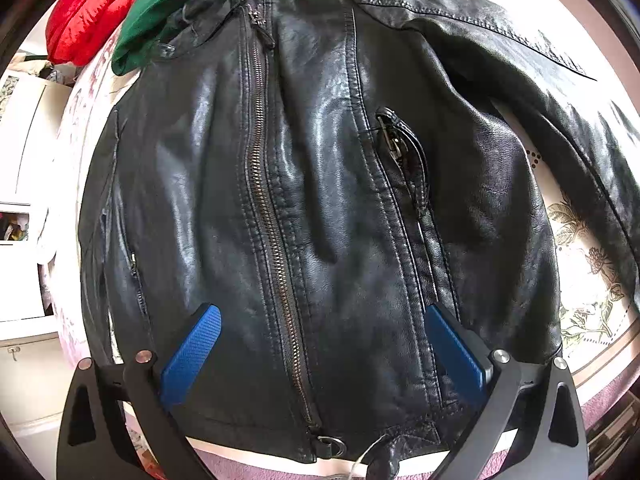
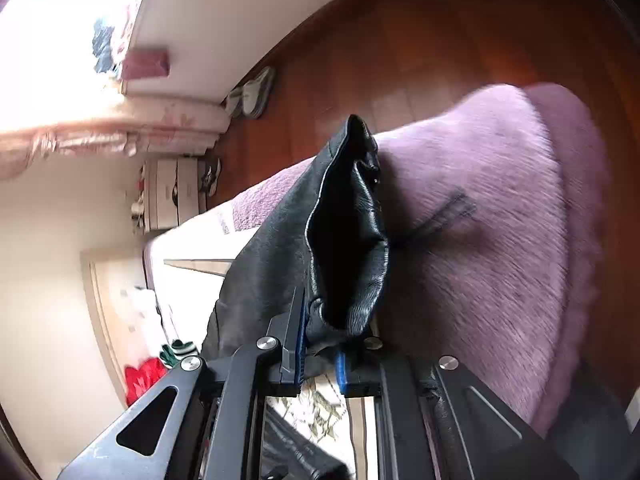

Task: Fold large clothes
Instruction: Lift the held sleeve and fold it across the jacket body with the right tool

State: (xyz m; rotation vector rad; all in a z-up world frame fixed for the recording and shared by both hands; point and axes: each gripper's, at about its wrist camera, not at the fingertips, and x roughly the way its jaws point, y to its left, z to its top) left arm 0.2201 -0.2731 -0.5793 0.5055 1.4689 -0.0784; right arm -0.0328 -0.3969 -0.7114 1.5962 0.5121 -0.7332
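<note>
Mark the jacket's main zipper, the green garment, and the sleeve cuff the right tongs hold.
main zipper (image 1: 267, 216): left wrist view, mid-length of the teeth.
green garment (image 1: 160, 12): left wrist view, middle of the fabric.
sleeve cuff (image 2: 352, 232): right wrist view, inside the opening.

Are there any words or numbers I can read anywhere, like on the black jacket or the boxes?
None can be read.
Black leather jacket: no label or brand shows.
White boxes by the wall: small dark marks, too blurred to read.
Floral bedsheet: only leaf and flower patterns, no words.

No legible text, labels, brands or numbers in either of my wrist views; boxes (image 2: 172, 194) at 9 o'clock carry marks too blurred to read.
</note>
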